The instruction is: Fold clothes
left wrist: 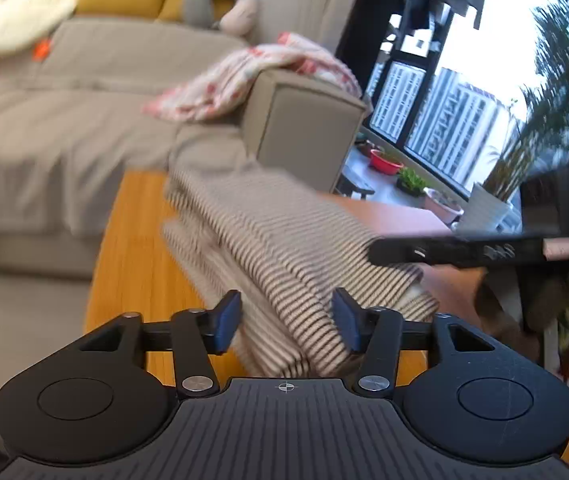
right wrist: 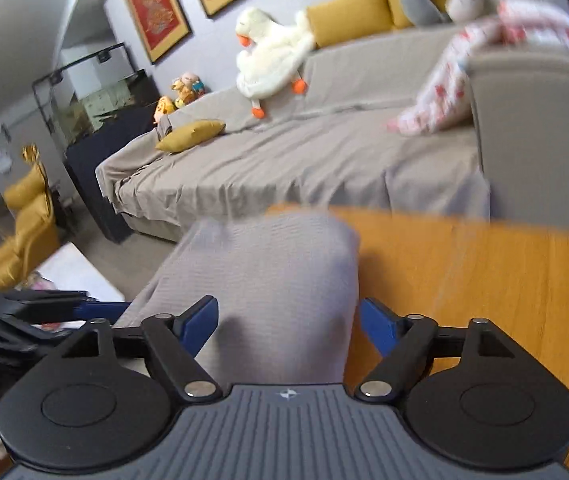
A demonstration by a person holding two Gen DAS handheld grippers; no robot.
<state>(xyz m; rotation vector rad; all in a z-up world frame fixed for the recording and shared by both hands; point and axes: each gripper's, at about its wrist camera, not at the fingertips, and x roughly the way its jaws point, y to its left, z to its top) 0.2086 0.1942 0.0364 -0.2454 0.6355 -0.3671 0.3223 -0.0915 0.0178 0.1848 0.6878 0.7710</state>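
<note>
Clothes (left wrist: 284, 240), striped and folded, are piled on an orange wooden tabletop (left wrist: 132, 240) before a grey-covered sofa (right wrist: 304, 152). Both the left claw (left wrist: 286, 326) and the right claw (right wrist: 288, 326) are held wide open, cloth between the jaws ungripped. Red framed pictures (right wrist: 152, 12) are hung; no writing can be read.

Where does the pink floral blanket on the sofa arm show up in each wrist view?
Left wrist: the pink floral blanket lies above centre, draped over the sofa arm.
Right wrist: the blanket is at the upper right, over the same sofa arm.
Shared landmark: the white goose plush on the sofa.
</note>
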